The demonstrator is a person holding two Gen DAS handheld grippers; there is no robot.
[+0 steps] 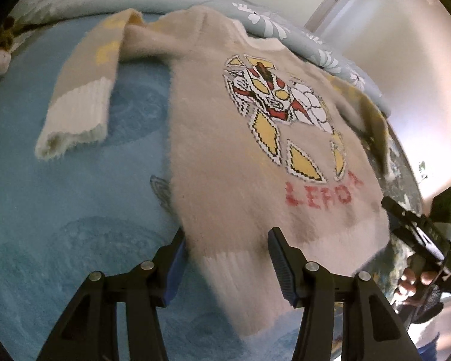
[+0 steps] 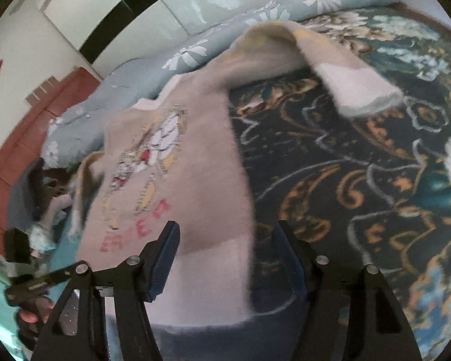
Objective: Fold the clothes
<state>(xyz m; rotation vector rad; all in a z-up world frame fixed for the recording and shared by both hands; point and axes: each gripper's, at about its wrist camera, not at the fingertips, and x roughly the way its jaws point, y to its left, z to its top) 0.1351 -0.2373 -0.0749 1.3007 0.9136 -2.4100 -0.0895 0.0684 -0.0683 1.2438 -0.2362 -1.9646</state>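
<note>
A fuzzy beige sweater (image 1: pixel 225 162) with a robot picture and red letters lies face up on the bed. Its left sleeve (image 1: pixel 84 90) with a white ribbed cuff lies spread on the blue blanket. My left gripper (image 1: pixel 225 258) is open, its jaws standing either side of the sweater's white hem at the left corner. In the right wrist view the same sweater (image 2: pixel 171 162) shows, with its right sleeve (image 2: pixel 330 60) lying across the dark patterned cover. My right gripper (image 2: pixel 225 255) is open over the hem's right corner. The right gripper also shows at the left wrist view's right edge (image 1: pixel 418 234).
A blue blanket (image 1: pixel 60 210) covers the bed's left side and a dark floral cover (image 2: pixel 360 180) the right. A grey-blue flowered quilt (image 2: pixel 219 36) is bunched behind the sweater. A white wardrobe (image 2: pixel 135 9) and a red-brown headboard (image 2: pixel 24 138) stand beyond.
</note>
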